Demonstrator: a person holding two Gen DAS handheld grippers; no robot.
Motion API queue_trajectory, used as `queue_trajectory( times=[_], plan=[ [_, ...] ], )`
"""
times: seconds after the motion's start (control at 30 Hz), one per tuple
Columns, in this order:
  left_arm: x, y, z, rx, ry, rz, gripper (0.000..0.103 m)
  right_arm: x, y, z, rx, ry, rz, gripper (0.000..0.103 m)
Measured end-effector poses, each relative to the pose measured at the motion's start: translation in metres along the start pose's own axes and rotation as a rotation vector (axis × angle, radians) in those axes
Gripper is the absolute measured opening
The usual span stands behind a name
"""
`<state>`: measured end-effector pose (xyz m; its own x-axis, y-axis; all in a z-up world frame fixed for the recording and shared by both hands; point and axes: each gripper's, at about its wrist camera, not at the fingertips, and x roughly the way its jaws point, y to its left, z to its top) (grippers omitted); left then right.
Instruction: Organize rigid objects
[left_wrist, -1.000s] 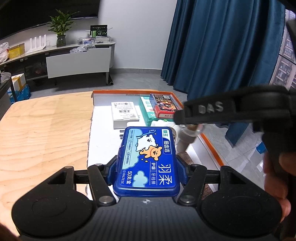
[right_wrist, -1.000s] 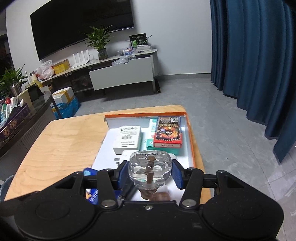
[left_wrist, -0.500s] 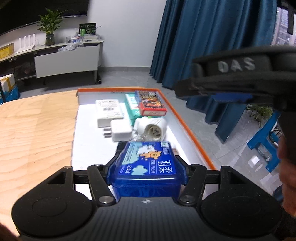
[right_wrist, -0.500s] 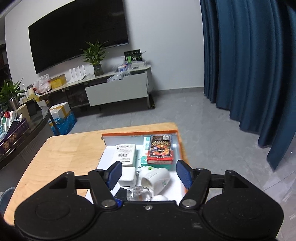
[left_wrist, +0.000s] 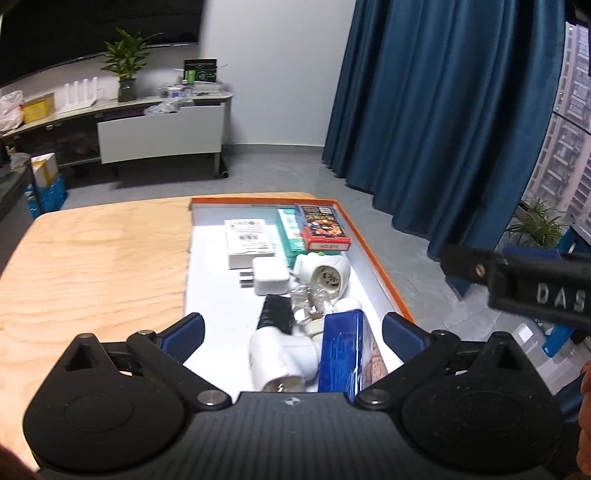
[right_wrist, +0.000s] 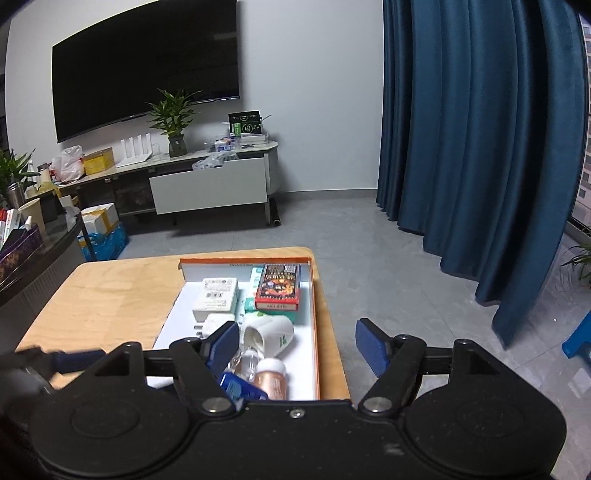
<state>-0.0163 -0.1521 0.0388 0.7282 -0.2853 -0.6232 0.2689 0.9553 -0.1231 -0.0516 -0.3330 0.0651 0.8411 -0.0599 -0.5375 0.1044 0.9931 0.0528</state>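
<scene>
Now the left gripper (left_wrist: 291, 334) stands at its widest, its jaws having just swung apart, with nothing pressed between the blue pads; the blue floss box (left_wrist: 341, 352) lies loose between them, tipped up on its long edge in the tray (left_wrist: 384, 273), leaning beside a white cylindrical fitting (left_wrist: 282, 356). The right gripper (right_wrist: 297, 345) has also just been opening and holds nothing; below its left jaw sit a clear glass piece (right_wrist: 248, 360), a copper-toned bottle (right_wrist: 271, 376) and a corner of the blue box.

Judging by its look, the floss box is a light, stiff plastic case with glossy faces, so it will likely slip if pinched on its rounded corners. The surest hold is across the two long flat sides, near the middle, pads square to the faces. On edge as it stands, it could topple against the fitting at a light nudge.

Further out, a white lamp socket (left_wrist: 328, 275), a white charger (left_wrist: 269, 275), a white carton (left_wrist: 249, 242), a teal box (left_wrist: 290, 229) and a red card box (left_wrist: 325, 227) fill the far end of the tray. The glass piece looks fragile and slick; it wants a gentle squeeze on its widest part. The cartons are rigid and grip well across their narrow sides. The tray rests on a wooden table (left_wrist: 92, 266).
</scene>
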Motion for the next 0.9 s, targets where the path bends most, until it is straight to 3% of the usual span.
queue_trajectory(
  times=[0.17,0.3,0.6,0.9],
  plan=[
    [-0.021,0.008,-0.015,-0.04,0.032,0.015,0.103,-0.017,-0.004,-0.016,0.01,0.013,-0.016,0.083],
    [-0.026,0.007,-0.029,-0.05,0.065,0.072,0.103,-0.022,-0.005,-0.032,0.012,0.051,-0.021,0.083],
    [-0.022,-0.002,-0.041,0.024,0.078,0.163,0.103,-0.014,0.007,-0.065,-0.048,0.15,-0.034,0.084],
    [-0.024,0.001,-0.048,-0.007,0.09,0.176,0.103,-0.009,0.009,-0.076,-0.052,0.187,-0.005,0.084]
  ],
)
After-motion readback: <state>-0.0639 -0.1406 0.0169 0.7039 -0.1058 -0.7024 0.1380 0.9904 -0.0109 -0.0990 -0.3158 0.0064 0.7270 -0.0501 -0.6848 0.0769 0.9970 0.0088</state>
